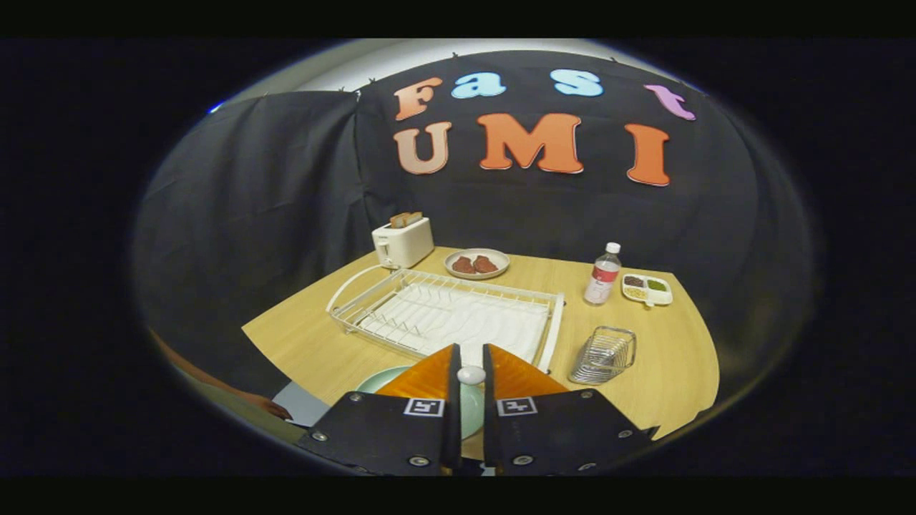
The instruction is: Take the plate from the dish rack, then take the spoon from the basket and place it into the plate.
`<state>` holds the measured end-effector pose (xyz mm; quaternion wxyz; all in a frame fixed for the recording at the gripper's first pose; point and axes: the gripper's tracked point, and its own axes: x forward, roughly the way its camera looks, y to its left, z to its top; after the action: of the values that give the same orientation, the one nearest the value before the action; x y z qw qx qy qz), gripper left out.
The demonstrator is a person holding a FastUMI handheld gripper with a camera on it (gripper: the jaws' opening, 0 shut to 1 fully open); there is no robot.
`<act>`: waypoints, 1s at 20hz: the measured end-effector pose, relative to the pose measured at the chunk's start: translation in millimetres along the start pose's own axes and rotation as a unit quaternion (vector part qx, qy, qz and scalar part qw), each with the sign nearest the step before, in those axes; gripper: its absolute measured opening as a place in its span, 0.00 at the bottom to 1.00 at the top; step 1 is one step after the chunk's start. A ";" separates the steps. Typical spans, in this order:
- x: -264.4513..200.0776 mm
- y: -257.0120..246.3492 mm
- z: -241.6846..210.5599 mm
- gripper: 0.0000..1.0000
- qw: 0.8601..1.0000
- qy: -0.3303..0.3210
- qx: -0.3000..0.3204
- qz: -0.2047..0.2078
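Claw (470,361) was nearly closed, both orange fingers (422,379) pinched on the white spoon (471,375), its rounded end poking up in the narrow gap between them. Hovered right over the pale green plate (379,378), which sat flat on the near part of the tabletop (665,372), mostly hidden under the fingers. Just beyond the fingertips lay the white dish rack (444,311), nothing standing in its slots. Off to the right of the rack sat the wire basket (603,355), looked hollow from here. Farther back: a white toaster (402,242) with toast sticking out at the far left, a small dish (476,263) with two reddish-brown pieces, a bottle (602,274) with a red label, and a divided tray (647,289) of small bits at the far right. Caught a bit of a person's hand (268,408) at the near left edge of the tabletop.
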<state>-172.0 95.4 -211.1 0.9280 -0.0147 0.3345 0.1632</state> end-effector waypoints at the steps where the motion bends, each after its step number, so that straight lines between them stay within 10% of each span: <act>1: 4.8 6.4 -3.1 0.13 1.000 0.006 -0.007 0.008; 13: 49.5 89.2 -34.5 0.13 0.991 0.037 -0.070 0.111; 20: 60.7 88.7 -49.9 0.14 0.993 0.036 -0.044 0.105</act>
<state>-186.5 190.3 -280.6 0.8916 -0.0258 0.3599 0.2735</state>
